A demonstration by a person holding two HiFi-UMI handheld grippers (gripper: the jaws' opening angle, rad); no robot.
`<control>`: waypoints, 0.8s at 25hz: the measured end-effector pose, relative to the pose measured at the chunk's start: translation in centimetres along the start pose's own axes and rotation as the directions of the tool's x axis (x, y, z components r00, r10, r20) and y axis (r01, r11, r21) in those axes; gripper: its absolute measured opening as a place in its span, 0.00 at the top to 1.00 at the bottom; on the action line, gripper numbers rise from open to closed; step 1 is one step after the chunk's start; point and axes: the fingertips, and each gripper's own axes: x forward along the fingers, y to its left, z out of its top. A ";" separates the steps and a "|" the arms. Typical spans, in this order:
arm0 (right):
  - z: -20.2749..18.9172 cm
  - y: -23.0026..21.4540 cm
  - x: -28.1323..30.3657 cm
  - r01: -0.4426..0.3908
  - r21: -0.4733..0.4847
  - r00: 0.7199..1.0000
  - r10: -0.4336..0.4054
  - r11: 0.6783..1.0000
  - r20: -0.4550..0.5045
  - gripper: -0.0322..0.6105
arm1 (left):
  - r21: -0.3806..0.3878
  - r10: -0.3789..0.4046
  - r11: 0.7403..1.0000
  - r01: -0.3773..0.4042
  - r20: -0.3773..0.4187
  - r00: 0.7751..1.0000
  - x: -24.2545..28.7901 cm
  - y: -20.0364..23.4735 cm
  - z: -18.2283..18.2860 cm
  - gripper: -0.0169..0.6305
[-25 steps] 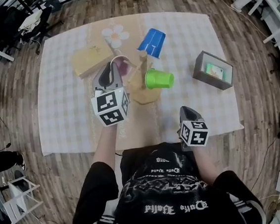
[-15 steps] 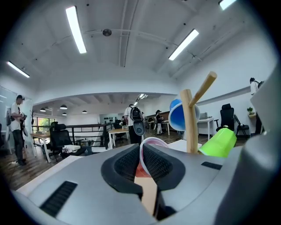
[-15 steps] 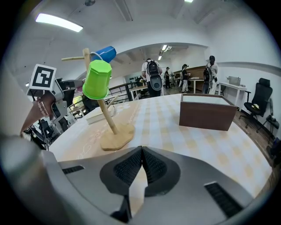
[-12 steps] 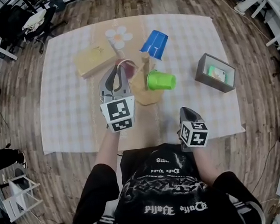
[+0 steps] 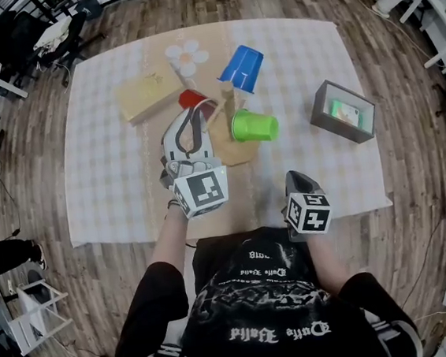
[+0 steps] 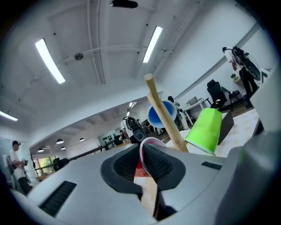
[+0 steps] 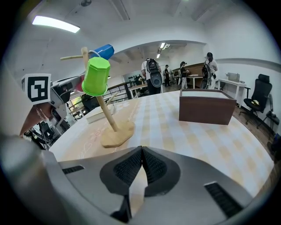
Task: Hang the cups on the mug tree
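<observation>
The wooden mug tree (image 5: 229,106) stands mid-table on its flat base (image 5: 236,150). A green cup (image 5: 254,125) and a blue cup (image 5: 241,67) hang on its pegs. My left gripper (image 5: 194,118) is shut on the rim of a red cup (image 5: 191,99), just left of the tree. In the left gripper view the red cup's rim (image 6: 146,145) sits pinched between the pads, and a bare peg (image 6: 163,113) rises right behind it, with the green cup (image 6: 205,130) to its right. My right gripper (image 5: 301,183) is shut and empty at the table's near edge.
A tan flat box (image 5: 148,94) and a white flower-shaped mat (image 5: 186,55) lie behind the left gripper. A grey open box (image 5: 343,111) stands at the right. A checked cloth (image 5: 111,170) covers the table. The right gripper view shows the tree base (image 7: 117,134) and the brown box (image 7: 206,107).
My left hand has swung right and nearer, tilting the red cup so that it points up towards the tree. The right gripper has stayed still.
</observation>
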 end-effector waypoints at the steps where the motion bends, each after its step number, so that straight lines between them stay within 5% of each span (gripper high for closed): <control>1: 0.0 0.0 0.0 0.000 0.001 1.000 0.000 1.000 0.000 0.94 | 0.026 -0.008 1.000 0.007 0.016 1.000 -0.1 -0.4 0.2 0.91; 5: 0.2 -0.2 0.1 0.001 0.007 1.000 -0.001 1.000 0.006 0.94 | 0.045 -0.023 0.999 0.021 0.044 0.999 -0.5 -1.2 0.5 0.91; 20: 1.1 1.1 0.4 -0.031 -0.019 0.999 0.031 0.999 0.024 0.94 | -0.181 -0.102 0.977 0.112 0.060 0.993 -2.4 -2.8 -0.7 0.88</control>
